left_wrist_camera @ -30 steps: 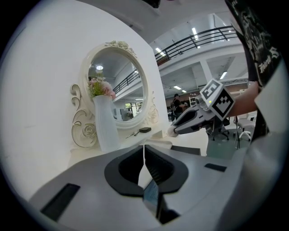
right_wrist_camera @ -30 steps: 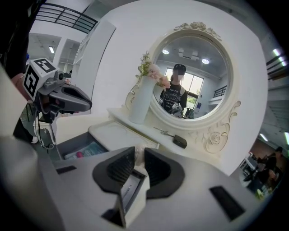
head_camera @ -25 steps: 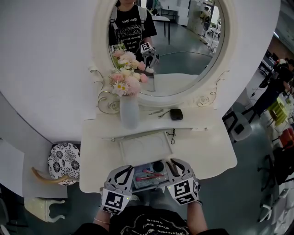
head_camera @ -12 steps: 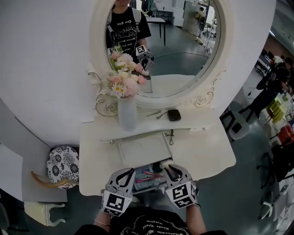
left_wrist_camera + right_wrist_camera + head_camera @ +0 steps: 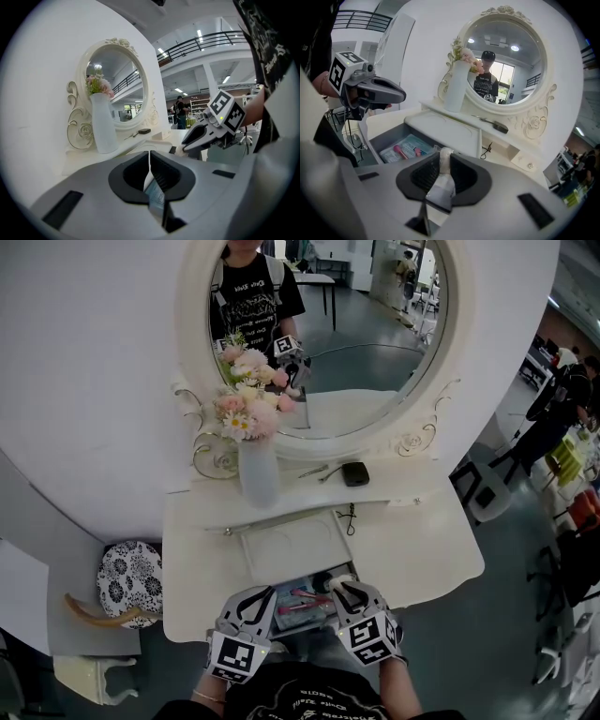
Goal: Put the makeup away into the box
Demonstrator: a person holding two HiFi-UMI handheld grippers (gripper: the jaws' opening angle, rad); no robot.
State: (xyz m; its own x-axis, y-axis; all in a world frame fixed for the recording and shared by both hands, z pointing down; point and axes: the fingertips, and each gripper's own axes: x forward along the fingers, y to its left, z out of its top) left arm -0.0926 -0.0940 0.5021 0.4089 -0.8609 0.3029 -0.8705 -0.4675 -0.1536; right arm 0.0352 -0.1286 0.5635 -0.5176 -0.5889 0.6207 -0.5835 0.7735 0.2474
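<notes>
The box is a grey drawer point(image 5: 292, 607) point(image 5: 378, 137) pulled out of the white dressing table's front edge, with pink makeup items point(image 5: 306, 597) point(image 5: 397, 151) lying inside. My right gripper point(image 5: 342, 585) point(image 5: 445, 157) is shut on a white makeup tube point(image 5: 442, 182), and it hovers over the drawer's right end. The tube's tip point(image 5: 182, 148) pokes out of that gripper in the left gripper view. My left gripper point(image 5: 262, 594) point(image 5: 150, 161) sits at the drawer's left end. Its jaws are closed on a thin light-blue packet point(image 5: 154, 196).
A white vase of flowers point(image 5: 255, 465), a black compact point(image 5: 354, 473) and a metal tool point(image 5: 315, 471) stand on the raised shelf under the oval mirror point(image 5: 328, 324). A dark cord point(image 5: 351, 517) lies on the tabletop. A patterned stool point(image 5: 131, 568) stands left of the table.
My right gripper has sunk and edged left with the tube, and it now covers the drawer's right end and the dark round item there. The left gripper has stayed put.
</notes>
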